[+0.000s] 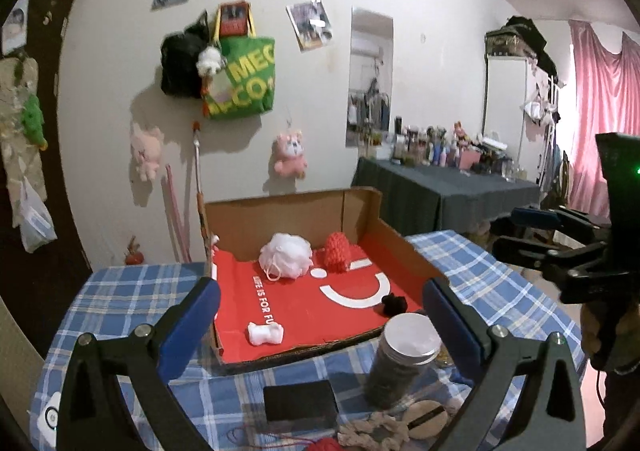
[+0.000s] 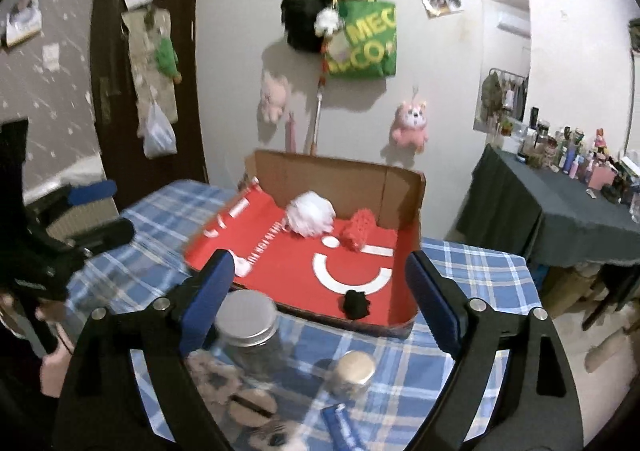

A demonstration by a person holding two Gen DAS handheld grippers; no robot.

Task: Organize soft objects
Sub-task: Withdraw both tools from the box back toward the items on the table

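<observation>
A shallow cardboard box (image 1: 280, 211) (image 2: 404, 187) with a red lining stands on the checked table. Inside it lie a white mesh pouf (image 1: 285, 256) (image 2: 311, 214), a red knitted piece (image 1: 339, 252) (image 2: 361, 235), a small white soft toy (image 1: 265, 333) (image 2: 241, 266) and a black fuzzy scrunchie (image 1: 394, 303) (image 2: 355, 304). My left gripper (image 1: 320, 323) hangs open above the table's near side, nothing between its blue pads. My right gripper (image 2: 320, 299) is open too and holds nothing. A beige scrunchie (image 1: 372, 429) and red yarn (image 1: 330, 444) lie on the cloth near me.
A tall jar with a metal lid (image 1: 400, 359) (image 2: 250, 331), a small jar (image 2: 352, 373), a black phone (image 1: 301, 401) and a round wooden piece (image 1: 426, 417) sit in front of the box. A dark-clothed side table (image 1: 440, 187) with bottles stands to the right.
</observation>
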